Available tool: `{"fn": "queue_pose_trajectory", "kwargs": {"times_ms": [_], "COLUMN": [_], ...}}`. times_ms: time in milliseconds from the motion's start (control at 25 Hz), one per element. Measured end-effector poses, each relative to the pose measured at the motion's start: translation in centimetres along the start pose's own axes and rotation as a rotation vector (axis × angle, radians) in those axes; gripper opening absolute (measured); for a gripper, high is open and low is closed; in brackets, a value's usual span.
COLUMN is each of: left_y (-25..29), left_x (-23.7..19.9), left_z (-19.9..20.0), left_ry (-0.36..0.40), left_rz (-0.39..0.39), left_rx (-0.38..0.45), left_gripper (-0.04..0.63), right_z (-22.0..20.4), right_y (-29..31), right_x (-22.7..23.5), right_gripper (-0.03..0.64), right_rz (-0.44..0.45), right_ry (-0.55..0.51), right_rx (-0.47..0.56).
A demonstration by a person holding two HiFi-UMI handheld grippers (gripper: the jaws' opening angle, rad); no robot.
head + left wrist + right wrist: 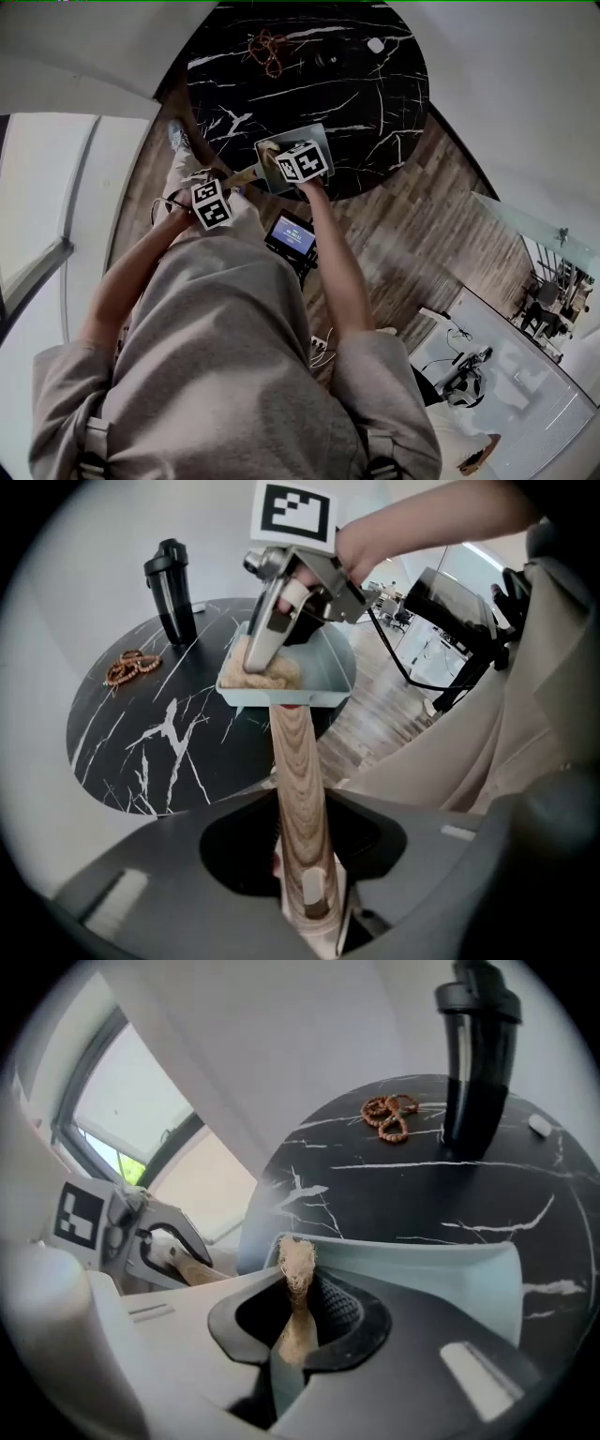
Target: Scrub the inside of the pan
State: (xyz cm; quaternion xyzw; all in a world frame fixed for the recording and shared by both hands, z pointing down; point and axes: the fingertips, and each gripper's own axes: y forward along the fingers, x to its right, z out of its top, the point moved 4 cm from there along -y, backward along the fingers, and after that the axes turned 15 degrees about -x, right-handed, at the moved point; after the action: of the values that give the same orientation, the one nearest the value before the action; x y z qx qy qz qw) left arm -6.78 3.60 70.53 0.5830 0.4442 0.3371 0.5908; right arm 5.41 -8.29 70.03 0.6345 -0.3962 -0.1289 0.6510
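The pan (pixel 316 138), pale blue-green and square, lies at the near edge of the round black marble desk (pixel 375 94). Its wooden handle (pixel 298 789) juts out past the rim towards me. I cannot tell whether its base rests fully on the stone.

My left tongs (pixel 302 878) are pinched on the handle near its end. I judge this grip is there to brace the pan against sliding or turning under the scrubbing. My right tongs (pixel 295 1321) are pressed together on a fibrous tan scrub pad (pixel 297 1265), which stands up between the jaws and reaches down into the pan. In the left gripper view the pad (pixel 267 675) lies against the pan's floor beside the left-hand wall. That is the contact the task calls for.

The low walls of the pan bound each stroke, so the corners will probably need short passes.

On the desk, a black flask (pixel 478 1054) and a string of beads (pixel 389 1115) stand well apart from the pan on the far side, so there is free stone between them and the pan. On the near side the room ends at the desk's rim, and below the handle there is only wooden floor (pixel 412 225). A hard pull towards me could draw the pan off the edge.
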Motion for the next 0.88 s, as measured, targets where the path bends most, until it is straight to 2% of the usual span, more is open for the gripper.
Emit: {"fn": "queue_pose_trajectory", "kwargs": {"times_ms": [80,160,280,320,440,480,600,800,880], "left_y": [0.0,-0.1,-0.1,-0.1,-0.1,0.0,0.1,0.0,0.0], "left_x": [-0.2,-0.3,-0.3,-0.3,-0.5,-0.5,-0.6,-0.5,-0.6], "left_z": [0.0,0.1,0.1,0.1,0.3,0.4,0.3,0.5,0.5], "left_ry": [0.001,0.002,0.001,0.002,0.007,0.008,0.002,-0.006,-0.009], "left_rz": [0.004,0.006,0.01,0.012,0.019,0.02,0.024,0.023,0.024], "left_rx": [-0.005,-0.008,-0.013,-0.015,-0.024,-0.028,-0.035,-0.033,-0.034], "left_gripper": [0.123,0.123,0.123,0.123,0.121,0.121,0.12,0.12,0.118], "right_z": [-0.3,-0.7,-1.7,-2.1,-2.8,-2.8,-2.0,-1.2,-1.6], "right_y": [-1.1,-2.1,-2.4,-2.0,0.0,0.4,0.6,-0.2,0.0], "right_x": [-0.6,-1.6,-3.6,-4.2,-3.8,-3.5,-3.4,-2.9,-3.2], "right_gripper": [0.051,0.051,0.049,0.049,0.051,0.051,0.052,0.051,0.049], "right_rz": [0.112,0.19,0.325,0.342,0.196,0.176,0.175,0.08,0.125], "right_ry": [0.038,0.027,0.003,-0.002,-0.03,-0.019,0.006,-0.033,-0.047], "right_rx": [0.063,0.096,0.081,0.06,-0.032,-0.036,-0.026,-0.007,-0.043]}}
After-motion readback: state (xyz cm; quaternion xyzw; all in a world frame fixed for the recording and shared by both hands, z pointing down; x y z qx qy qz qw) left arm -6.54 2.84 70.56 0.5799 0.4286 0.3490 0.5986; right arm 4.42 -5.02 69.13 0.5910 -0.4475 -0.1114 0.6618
